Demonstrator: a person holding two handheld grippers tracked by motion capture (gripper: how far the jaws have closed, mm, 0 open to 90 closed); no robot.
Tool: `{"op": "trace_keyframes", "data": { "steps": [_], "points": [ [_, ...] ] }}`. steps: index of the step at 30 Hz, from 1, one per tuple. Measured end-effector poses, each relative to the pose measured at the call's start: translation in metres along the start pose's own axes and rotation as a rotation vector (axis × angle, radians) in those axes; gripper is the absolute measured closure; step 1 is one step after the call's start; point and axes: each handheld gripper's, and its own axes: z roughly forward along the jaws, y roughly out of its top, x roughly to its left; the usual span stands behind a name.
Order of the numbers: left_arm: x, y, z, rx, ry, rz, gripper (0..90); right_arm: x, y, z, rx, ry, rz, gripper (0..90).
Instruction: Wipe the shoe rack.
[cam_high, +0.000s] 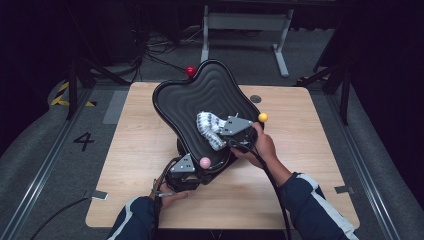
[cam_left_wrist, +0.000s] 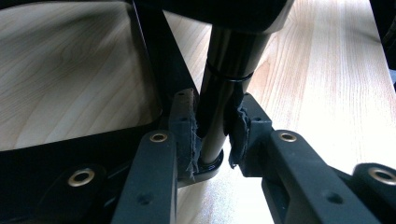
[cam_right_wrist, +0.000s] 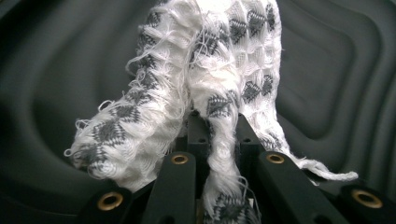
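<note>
Left tongs (cam_left_wrist: 212, 140) clamped on the black post (cam_left_wrist: 219, 102) beneath the ridged black seat pan (cam_high: 200, 95), which stands tilted on the wooden counter (cam_high: 135, 150). Right tongs (cam_right_wrist: 218, 126) pinched shut on a white-and-grey cloth (cam_right_wrist: 205, 70), pressed against the pan's ribbed surface.

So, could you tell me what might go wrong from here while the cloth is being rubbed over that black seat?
1. The seat stands tilted, steadied only by the left gripper clamped on its glossy post; it may slip and tip.
2. The cloth is frayed; loose threads could snag around the right gripper.
3. The seat's far edge overhangs the table.
</note>
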Motion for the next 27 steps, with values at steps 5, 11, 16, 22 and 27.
{"op": "trace_keyframes", "data": {
  "steps": [5, 11, 16, 22, 27],
  "points": [
    [0.000, 0.000, 0.000, 0.004, 0.002, 0.002, 72.7, 0.013, 0.005, -0.002, -0.011, 0.022, -0.039, 81.7],
    [0.000, 0.000, 0.000, 0.004, 0.002, 0.001, 72.7, 0.019, 0.005, -0.003, -0.022, 0.046, -0.044, 81.7],
    [0.000, 0.000, 0.000, 0.006, 0.003, 0.001, 72.7, 0.018, 0.004, -0.003, -0.022, 0.043, -0.049, 81.7],
    [0.000, 0.000, 0.000, 0.002, 0.002, -0.003, 72.7, 0.007, -0.001, -0.002, -0.010, 0.008, -0.017, 81.7],
    [0.000, 0.000, 0.000, 0.003, 0.003, -0.002, 72.7, -0.008, -0.007, -0.001, 0.016, -0.034, 0.008, 81.7]
  ]
}}
